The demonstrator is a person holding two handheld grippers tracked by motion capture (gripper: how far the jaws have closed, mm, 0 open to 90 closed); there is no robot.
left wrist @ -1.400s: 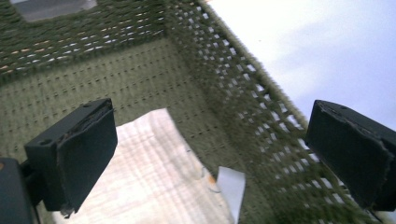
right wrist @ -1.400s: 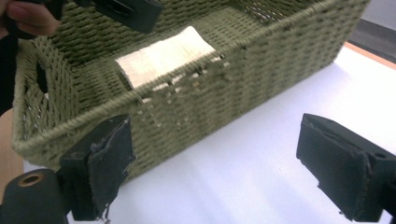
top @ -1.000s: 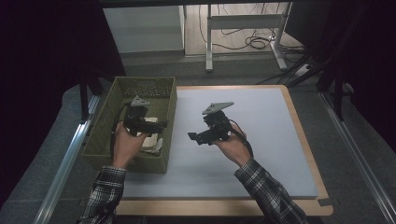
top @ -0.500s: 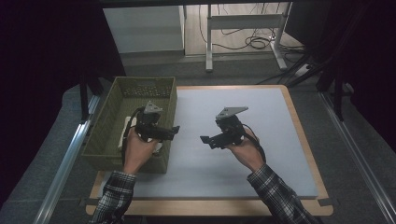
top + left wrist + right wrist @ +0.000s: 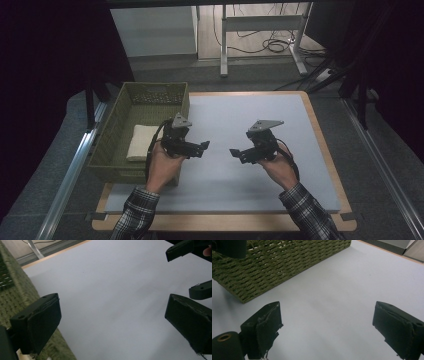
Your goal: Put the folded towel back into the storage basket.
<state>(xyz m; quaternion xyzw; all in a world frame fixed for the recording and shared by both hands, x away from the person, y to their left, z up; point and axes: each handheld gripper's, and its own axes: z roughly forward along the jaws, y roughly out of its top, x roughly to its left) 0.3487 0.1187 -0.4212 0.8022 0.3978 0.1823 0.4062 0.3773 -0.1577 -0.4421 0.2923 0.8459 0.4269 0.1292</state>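
Looking down from the high view, I had both grippers hovering over the pale grey table mat (image 5: pixel 235 165), jaws pointed at each other with a bare gap between them. The left gripper (image 5: pixel 200 148) sat just beside the near right corner of the olive-green woven basket (image 5: pixel 115 125), and its jaws were spread wide with nothing in them, same story in the left gripper view, where the two black pads (image 5: pixel 42 322) stood far apart over empty mat. The right gripper (image 5: pixel 236 153) was also spread open and empty; in the right gripper view its pads (image 5: pixel 265 326) had frayed edges and framed the basket's woven wall (image 5: pixel 274 267) further off. The cream folded cloth (image 5: pixel 140 142) was lying flat inside the basket, on the floor toward the near end, well clear of both grippers. Plaid sleeves (image 5: pixel 137 215) came in from the bottom edge.
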